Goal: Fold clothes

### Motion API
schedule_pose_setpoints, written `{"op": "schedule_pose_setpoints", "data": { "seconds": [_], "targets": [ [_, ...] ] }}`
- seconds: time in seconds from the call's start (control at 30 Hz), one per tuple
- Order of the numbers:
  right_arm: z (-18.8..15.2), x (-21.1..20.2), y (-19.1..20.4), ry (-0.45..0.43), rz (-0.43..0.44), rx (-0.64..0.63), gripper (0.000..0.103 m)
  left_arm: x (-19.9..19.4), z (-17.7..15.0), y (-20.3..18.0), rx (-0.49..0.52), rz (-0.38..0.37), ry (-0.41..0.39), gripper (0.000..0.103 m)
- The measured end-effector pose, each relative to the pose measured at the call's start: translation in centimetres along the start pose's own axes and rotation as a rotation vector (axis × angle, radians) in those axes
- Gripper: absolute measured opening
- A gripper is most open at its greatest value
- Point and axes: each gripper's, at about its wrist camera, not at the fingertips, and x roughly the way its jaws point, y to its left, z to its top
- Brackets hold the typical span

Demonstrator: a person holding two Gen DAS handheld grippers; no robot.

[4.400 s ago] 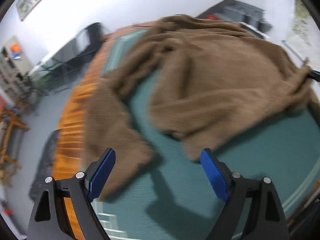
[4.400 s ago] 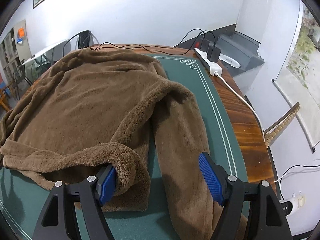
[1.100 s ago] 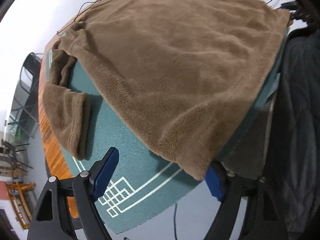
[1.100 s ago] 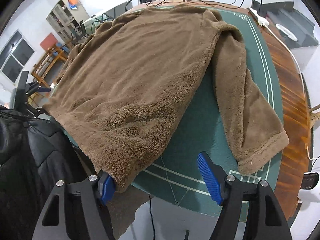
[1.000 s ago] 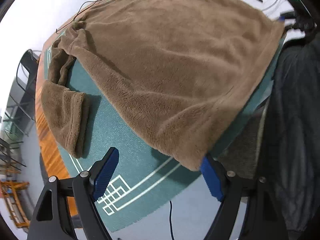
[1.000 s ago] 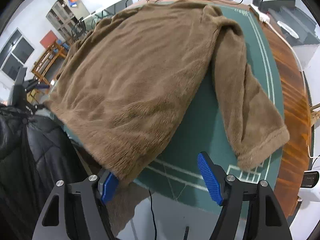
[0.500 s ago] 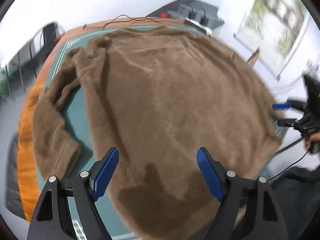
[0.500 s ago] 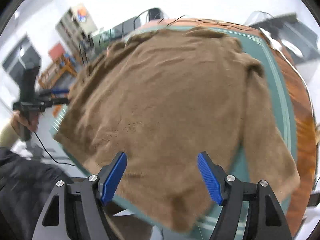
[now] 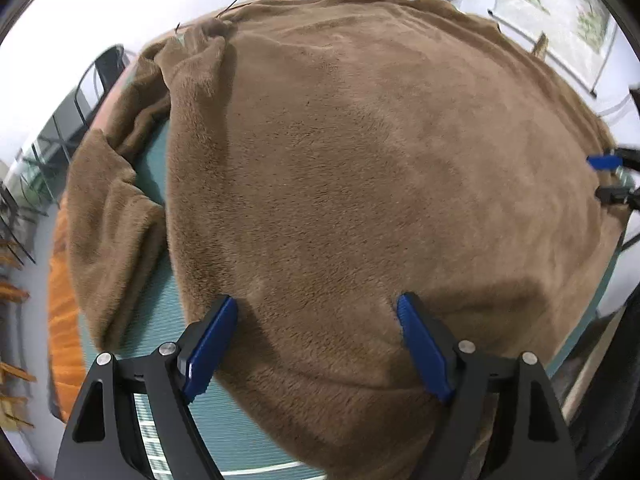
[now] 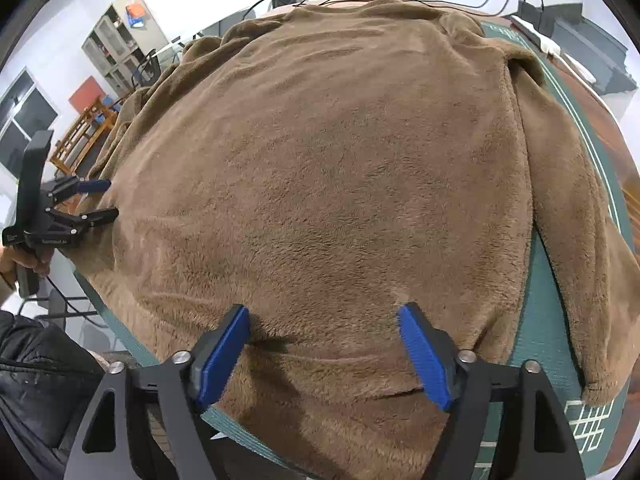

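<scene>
Both claws hang spread over the fleece, pinching nothing: the left claw [image 9: 316, 344] near the garment's left edge and the right claw [image 10: 324, 350] near its right side, each with only pile between its blue pads. The right claw's jaws have just been opening, and the cloth under them lies free.

Largest first: the surface [image 9: 236, 424], covered in green felt with a wooden rim, carries the brown fleece sweater [image 9: 380, 168], which lies spread flat across most of it, hem toward the person and hanging a little over the near edge. The left sleeve [image 9: 108, 240] lies bunched beside the body; the right sleeve [image 10: 576, 240] runs straight down its side.

The likely trouble is the thick, slippery pile: a shallow pinch may catch only the top layer, so the fold would drag crooked, or the overhanging hem could pull the sweater off the edge.
</scene>
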Motion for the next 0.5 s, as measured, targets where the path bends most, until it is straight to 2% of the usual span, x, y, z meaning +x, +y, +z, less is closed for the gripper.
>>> {"op": "schedule_pose_setpoints", "data": {
  "seconds": [0.07,0.13,0.2,0.3,0.37,0.43,0.5],
  "targets": [
    [0.0,-0.1,0.1,0.008,-0.002,-0.007,0.085,-0.2,-0.1,0.4,0.034,0.035,0.015,0.086],
    [0.0,-0.6,-0.2,0.007,0.01,0.006,0.085,-0.2,-0.1,1.3,0.014,0.013,0.037,0.086],
    [-0.3,-2.1,-1.7,-0.032,0.037,0.069,0.085,-0.2,0.0,2.2,-0.015,-0.02,0.059,0.086],
    [-1.2,-5.8,-5.9,-0.129,-0.015,0.219,0.085,-1.1,1.4,2.0,-0.008,-0.031,0.043,0.086],
    [-2.3,-8.3,-9.8,-0.189,-0.101,0.352,0.085,-1.8,2.2,1.8,-0.004,-0.039,0.031,0.086],
    [-3.7,-10.0,-13.4,-0.222,-0.155,0.477,0.085,-2.8,3.7,1.2,0.003,-0.047,-0.006,0.086],
    [-5.3,-11.2,-16.6,-0.242,-0.163,0.607,0.081,-3.9,5.2,0.4,0.009,-0.059,-0.045,0.086]
  ]
}}
